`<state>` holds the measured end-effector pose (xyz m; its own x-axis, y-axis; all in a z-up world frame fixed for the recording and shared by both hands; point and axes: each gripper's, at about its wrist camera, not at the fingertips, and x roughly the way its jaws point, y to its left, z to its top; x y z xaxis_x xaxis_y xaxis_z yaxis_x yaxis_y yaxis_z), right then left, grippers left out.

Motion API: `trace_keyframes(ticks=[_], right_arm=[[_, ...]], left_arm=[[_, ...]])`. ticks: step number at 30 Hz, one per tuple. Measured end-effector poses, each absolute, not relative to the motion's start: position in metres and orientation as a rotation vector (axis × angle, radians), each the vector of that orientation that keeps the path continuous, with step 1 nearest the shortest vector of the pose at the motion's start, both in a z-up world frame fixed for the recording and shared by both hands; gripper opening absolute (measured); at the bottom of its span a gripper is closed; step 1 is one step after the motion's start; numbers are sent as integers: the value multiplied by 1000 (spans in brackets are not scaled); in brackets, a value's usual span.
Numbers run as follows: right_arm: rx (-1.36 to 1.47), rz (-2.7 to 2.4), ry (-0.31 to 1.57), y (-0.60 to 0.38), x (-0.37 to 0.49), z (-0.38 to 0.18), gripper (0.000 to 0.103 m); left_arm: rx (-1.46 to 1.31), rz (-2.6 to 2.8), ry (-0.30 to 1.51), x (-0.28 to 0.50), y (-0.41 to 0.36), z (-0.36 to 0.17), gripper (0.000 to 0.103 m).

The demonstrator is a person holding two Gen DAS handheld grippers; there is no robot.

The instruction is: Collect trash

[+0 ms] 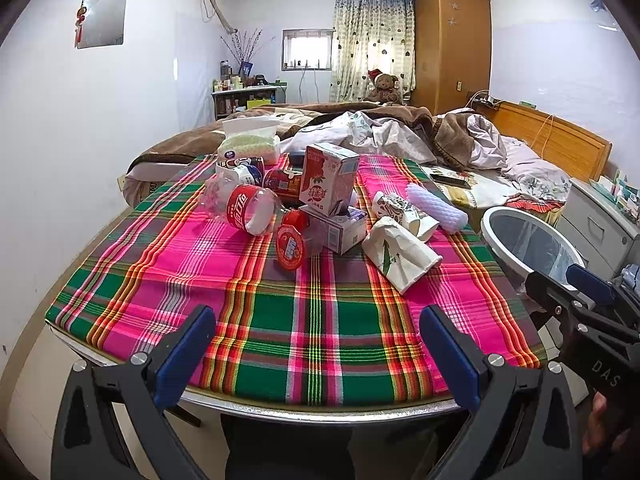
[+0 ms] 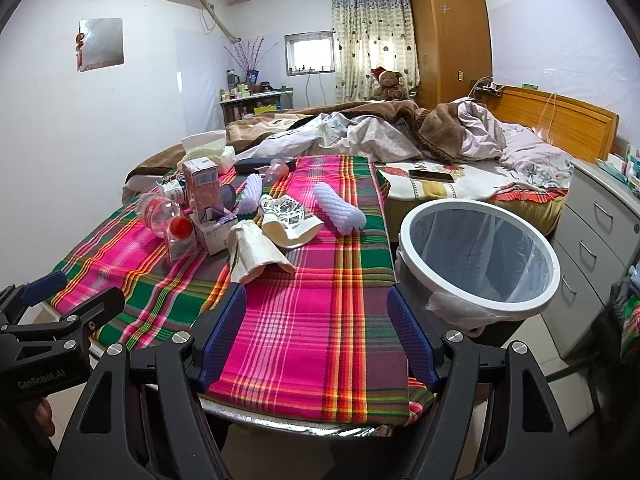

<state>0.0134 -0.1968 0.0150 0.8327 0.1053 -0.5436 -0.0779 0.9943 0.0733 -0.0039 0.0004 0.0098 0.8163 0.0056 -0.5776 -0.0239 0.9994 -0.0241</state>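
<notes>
Trash lies heaped on the plaid-covered table (image 1: 280,320): a clear cola bottle (image 1: 244,210) on its side, a red and white milk carton (image 1: 329,178), a red-lidded cup (image 1: 290,246), a crushed white paper cup (image 1: 400,256), a patterned cup (image 2: 290,220) and a white foam sleeve (image 2: 340,208). My left gripper (image 1: 316,356) hangs open over the table's near edge with nothing between its fingers. Over the near right part of the cloth, my right gripper (image 2: 316,336) is open and holds nothing. A white-rimmed bin (image 2: 480,256) lined with a clear bag stands just right of the table.
Behind the table is an unmade bed (image 1: 400,132) with a phone (image 2: 432,176) on it. A tissue pack (image 1: 250,140) sits at the table's far left. Grey drawers (image 2: 592,248) stand right of the bin, a wooden wardrobe (image 1: 452,44) at the back.
</notes>
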Motion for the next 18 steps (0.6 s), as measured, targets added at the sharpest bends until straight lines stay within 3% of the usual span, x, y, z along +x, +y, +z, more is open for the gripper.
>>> trace_keyframes(ticks=[18], right_arm=[[46, 96, 577, -196, 13, 15, 74]], left_arm=[[-31, 16, 613, -3, 2, 9, 103]])
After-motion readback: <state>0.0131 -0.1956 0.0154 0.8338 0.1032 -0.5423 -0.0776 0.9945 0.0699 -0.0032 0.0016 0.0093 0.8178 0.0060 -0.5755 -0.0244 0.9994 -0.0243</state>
